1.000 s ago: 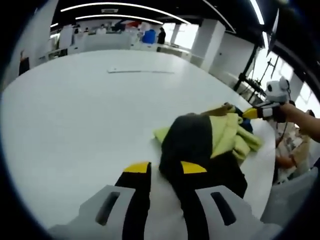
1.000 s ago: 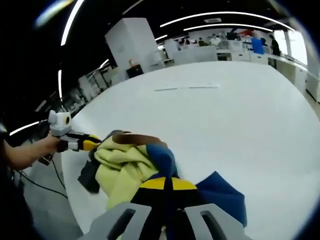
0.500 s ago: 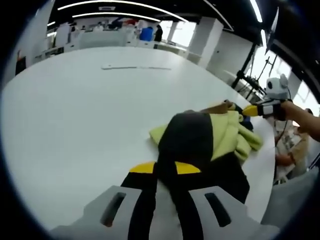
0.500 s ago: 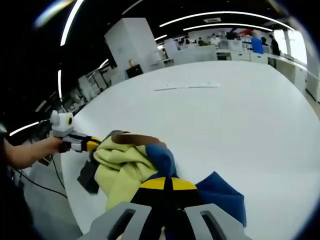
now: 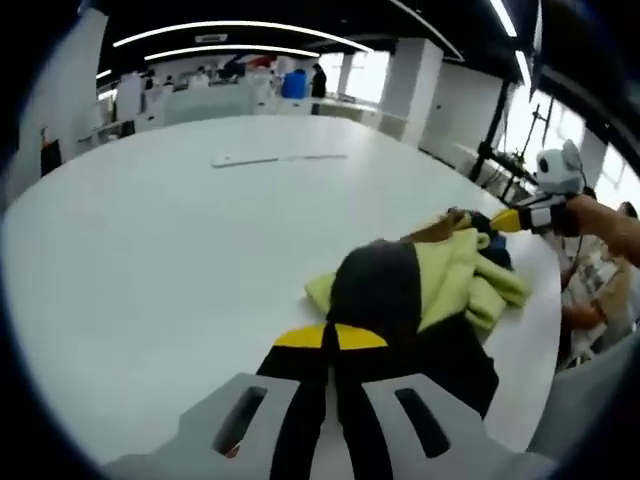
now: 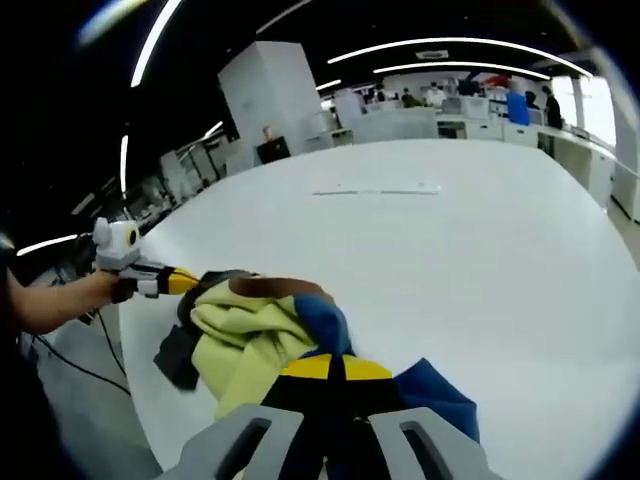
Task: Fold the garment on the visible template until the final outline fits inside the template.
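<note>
A crumpled garment (image 5: 445,278) in yellow-green, black, blue and brown lies bunched near the edge of a big white table (image 5: 150,250). My left gripper (image 5: 330,338) is shut on its black fabric, yellow tips together. From the right, my right gripper (image 5: 500,222) reaches into the far side of the pile, held by a hand (image 5: 600,225). In the right gripper view, my right gripper (image 6: 335,368) is shut on the dark blue part of the garment (image 6: 250,330). My left gripper (image 6: 188,283) meets the pile from the left.
A thin pale strip (image 5: 280,158) lies flat far out on the table, also visible as the strip (image 6: 375,190). The table edge (image 6: 135,340) runs close beside the pile. Desks, pillars and people stand in the background.
My left gripper's jaws, spread apart around the black fabric a second ago, have shut on it. The right gripper stays shut on the garment; the pile has barely moved.
</note>
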`<action>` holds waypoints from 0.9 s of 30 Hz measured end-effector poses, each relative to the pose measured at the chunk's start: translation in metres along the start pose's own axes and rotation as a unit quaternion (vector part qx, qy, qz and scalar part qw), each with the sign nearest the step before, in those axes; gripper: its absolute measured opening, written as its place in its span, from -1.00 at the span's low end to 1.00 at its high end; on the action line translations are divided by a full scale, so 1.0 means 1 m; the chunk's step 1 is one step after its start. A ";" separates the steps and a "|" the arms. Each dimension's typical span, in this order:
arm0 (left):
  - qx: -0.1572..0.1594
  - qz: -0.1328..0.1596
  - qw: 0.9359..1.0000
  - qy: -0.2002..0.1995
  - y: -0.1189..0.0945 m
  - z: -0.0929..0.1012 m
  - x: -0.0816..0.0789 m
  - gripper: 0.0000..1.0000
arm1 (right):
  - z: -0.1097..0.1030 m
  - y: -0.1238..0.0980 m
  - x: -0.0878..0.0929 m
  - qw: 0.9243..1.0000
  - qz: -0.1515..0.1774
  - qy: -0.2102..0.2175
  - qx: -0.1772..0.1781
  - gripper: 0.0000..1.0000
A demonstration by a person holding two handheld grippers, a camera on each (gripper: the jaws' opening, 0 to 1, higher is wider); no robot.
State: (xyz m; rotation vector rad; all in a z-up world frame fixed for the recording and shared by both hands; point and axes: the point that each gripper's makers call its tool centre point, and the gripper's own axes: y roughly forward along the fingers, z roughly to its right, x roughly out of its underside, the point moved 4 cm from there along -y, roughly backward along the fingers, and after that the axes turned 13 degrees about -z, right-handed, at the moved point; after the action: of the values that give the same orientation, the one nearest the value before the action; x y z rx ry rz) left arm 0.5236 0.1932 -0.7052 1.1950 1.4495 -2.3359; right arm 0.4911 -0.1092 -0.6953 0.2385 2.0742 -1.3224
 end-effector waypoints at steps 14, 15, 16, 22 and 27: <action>-0.025 0.099 0.994 0.027 -0.043 0.015 -0.056 -1.00 | -0.009 -0.034 -0.044 0.997 0.063 -0.042 0.026 -1.00; -0.017 0.114 0.993 0.013 -0.048 0.015 -0.064 -1.00 | -0.010 -0.039 -0.051 0.996 0.070 -0.048 0.030 -1.00; -0.015 0.123 0.992 0.012 -0.050 0.015 -0.068 -1.00 | -0.010 -0.043 -0.057 0.995 0.079 -0.055 0.036 -1.00; -0.002 0.182 0.983 -0.016 -0.064 0.011 -0.097 -1.00 | -0.010 -0.057 -0.081 0.990 0.100 -0.083 0.060 -1.00; -0.010 0.222 0.974 -0.052 -0.061 0.005 -0.115 -1.00 | 0.000 -0.057 -0.098 0.986 0.116 -0.080 0.094 -1.00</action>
State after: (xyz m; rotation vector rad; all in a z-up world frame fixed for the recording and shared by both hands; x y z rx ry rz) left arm 0.5679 0.1901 -0.5823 1.2191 1.0377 -2.0386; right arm 0.5394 -0.1180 -0.5929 0.4272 1.7336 -1.3465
